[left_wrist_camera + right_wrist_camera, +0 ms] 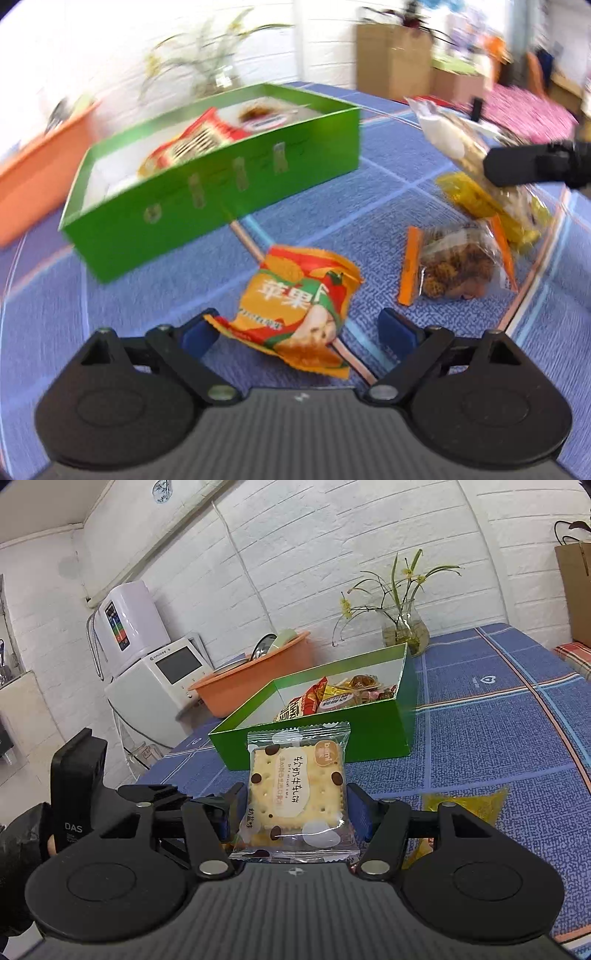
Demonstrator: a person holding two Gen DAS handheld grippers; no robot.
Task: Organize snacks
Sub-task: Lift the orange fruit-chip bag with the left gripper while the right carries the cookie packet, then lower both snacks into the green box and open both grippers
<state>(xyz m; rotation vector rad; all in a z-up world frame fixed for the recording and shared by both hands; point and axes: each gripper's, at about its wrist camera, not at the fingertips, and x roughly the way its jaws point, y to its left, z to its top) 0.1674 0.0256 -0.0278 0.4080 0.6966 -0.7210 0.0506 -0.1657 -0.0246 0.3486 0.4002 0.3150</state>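
Holding one cracker packet (297,797), right gripper (293,812), three packets on tablecloth (388,206)

A white painted brick wall (332,554) closes the room behind a table spread with a blue checked cloth (480,720). On the cloth by the wall stands a glass vase (405,629) of thin yellow-flowered stems. Left of the vase sits an orange basin (255,679); further left, white appliances (147,664) stand. Right of the vase, a brown paper bag (576,590).

"DAS" on black handle (74,805); "苹果" on orange packet (299,306).
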